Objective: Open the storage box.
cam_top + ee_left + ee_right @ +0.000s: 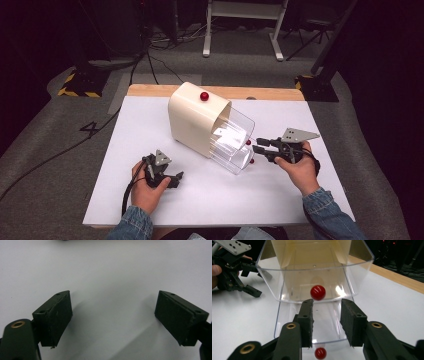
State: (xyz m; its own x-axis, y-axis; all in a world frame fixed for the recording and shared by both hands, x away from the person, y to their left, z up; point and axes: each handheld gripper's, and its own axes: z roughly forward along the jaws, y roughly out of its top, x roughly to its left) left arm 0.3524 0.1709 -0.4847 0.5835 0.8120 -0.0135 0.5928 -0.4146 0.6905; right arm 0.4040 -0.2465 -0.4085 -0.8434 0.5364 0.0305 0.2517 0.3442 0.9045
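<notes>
Bright table [150, 130], dark surrounds, sl. blur.

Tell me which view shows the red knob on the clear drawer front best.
The right gripper view: the upper red knob sits large and sharp just beyond the open right gripper. The high view shows it as a small red dot by the clear drawer. The left gripper view shows bare white table between its jaws.

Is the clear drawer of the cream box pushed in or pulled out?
Pulled out. The clear drawer juts from the cream box toward the right hand-held gripper, whose jaws stand apart before its red knob.
</notes>
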